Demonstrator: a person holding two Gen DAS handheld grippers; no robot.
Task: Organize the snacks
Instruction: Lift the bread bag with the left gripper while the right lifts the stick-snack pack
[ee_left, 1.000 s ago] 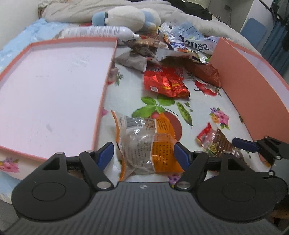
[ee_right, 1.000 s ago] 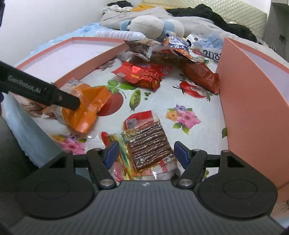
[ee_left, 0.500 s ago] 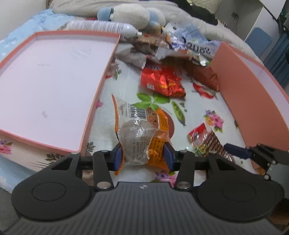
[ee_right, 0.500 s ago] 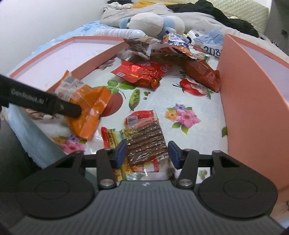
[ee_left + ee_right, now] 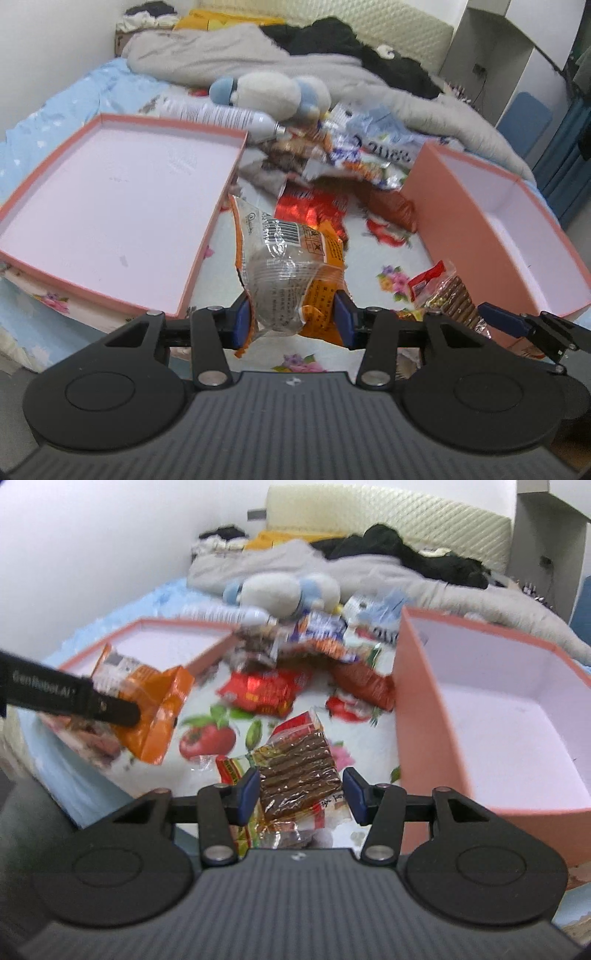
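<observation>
Your left gripper (image 5: pixel 292 314) has its blue pads pinched on an orange-and-clear snack bag (image 5: pixel 291 273), which it holds up off the flowered sheet (image 5: pixel 373 258); the right wrist view shows the same bag (image 5: pixel 155 705) hanging in the air beside the shallow lid. Your right gripper (image 5: pixel 300 794) is squeezed onto a clear pack of brown sticks (image 5: pixel 299 771), tilted up between its pads, with a red-and-yellow wrapper (image 5: pixel 231 768) lying under its left edge. Both tools point forward over the bed, roughly level, side by side, the left one lower-left of the right in the right view. You have two pink cardboard containers: a shallow lid (image 5: pixel 110 206) on the left with nothing visible inside, and a deeper box (image 5: pixel 491 720) on the right whose visible floor is bare. Between them one shiny red packet (image 5: pixel 262 690) and one dark reddish-brown packet (image 5: pixel 364 685) lie on the sheet. Behind those sits a blurred heap of wrappers (image 5: pixel 351 155); you cannot count them. One white spray can (image 5: pixel 221 116) lies on its side behind the lid, one white-and-blue plush toy (image 5: pixel 273 92) beyond it, then a grey blanket (image 5: pixel 229 55).
</observation>
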